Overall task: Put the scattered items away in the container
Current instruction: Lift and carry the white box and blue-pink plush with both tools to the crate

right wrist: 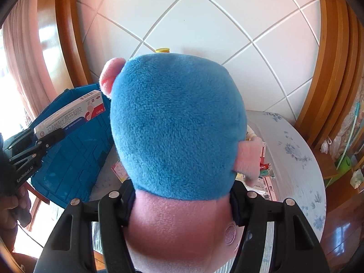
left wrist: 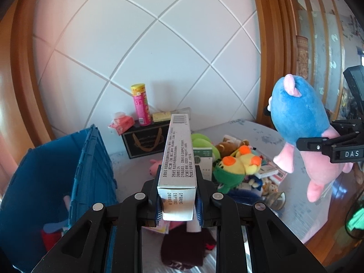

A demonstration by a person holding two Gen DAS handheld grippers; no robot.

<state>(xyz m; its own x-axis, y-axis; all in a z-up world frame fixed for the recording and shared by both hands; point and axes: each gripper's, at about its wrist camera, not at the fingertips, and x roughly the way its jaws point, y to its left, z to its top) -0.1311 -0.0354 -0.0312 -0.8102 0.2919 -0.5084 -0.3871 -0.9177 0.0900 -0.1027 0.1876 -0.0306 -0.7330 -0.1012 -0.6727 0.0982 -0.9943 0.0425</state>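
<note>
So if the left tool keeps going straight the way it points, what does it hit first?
Probably the black box by the wall, since the long carton held in the left tool points at it; depth is unclear.

Blue-and-pink plush toy (right wrist: 177, 122); white printed carton (left wrist: 177, 157); blue crate (left wrist: 91, 159) at nine o'clock; pink, yellow-lidded canister (left wrist: 141, 104).

— How's the light on my feeds?
— Bright daylight from nine o'clock; glare on the wooden floor (right wrist: 341, 232) at four. I see bent, dark edges, and the dark cloth (left wrist: 182, 248) below is blurred.
</note>
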